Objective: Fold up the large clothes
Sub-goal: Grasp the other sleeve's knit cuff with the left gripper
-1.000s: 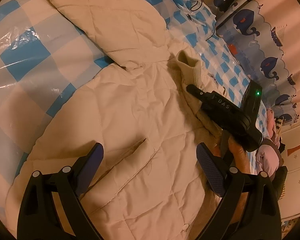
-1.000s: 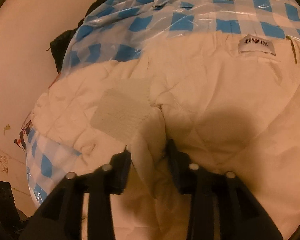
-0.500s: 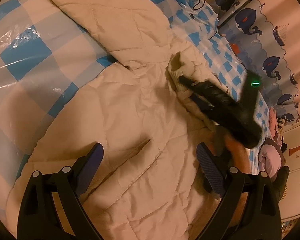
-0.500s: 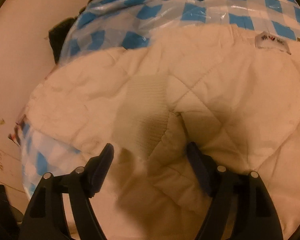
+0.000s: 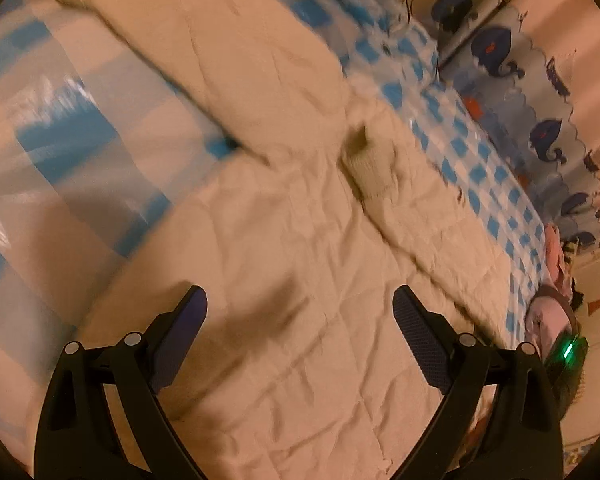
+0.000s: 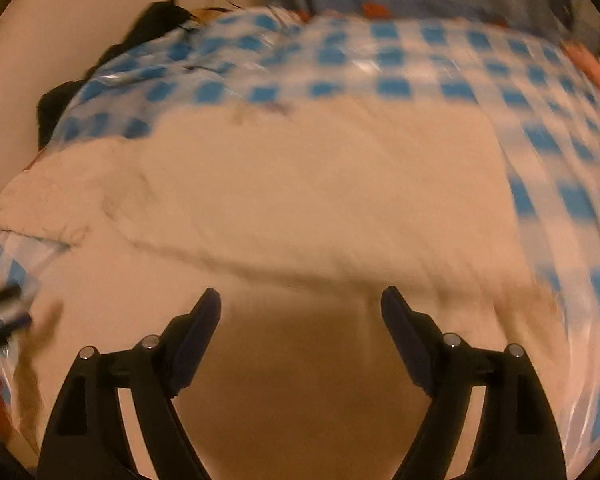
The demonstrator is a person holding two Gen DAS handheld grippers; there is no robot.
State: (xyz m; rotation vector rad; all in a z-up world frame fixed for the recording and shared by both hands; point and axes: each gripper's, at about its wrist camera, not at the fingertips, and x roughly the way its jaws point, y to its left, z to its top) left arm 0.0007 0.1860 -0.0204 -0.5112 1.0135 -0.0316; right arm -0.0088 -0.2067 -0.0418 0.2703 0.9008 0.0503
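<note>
Left wrist – ribbed cuff point(image 5: 374, 168), whale curtain point(image 5: 540, 92)

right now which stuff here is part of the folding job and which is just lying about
Part of the job:
- cream quilted jacket
- its cuffed sleeve
- left gripper, open
- right gripper, jaws opening, nothing between them

Lying about:
- checked sheet
- whale curtain
- dark clothes

The quilted jacket point(image 5: 300, 240) is all cream, ribbed cuff point(image 5: 374, 168) included. It's on a blue-and-white checked sheet point(image 6: 420, 64) with a glossy sheen. The curtain point(image 5: 540, 120) is pale blue with navy whales and little red fish.
</note>
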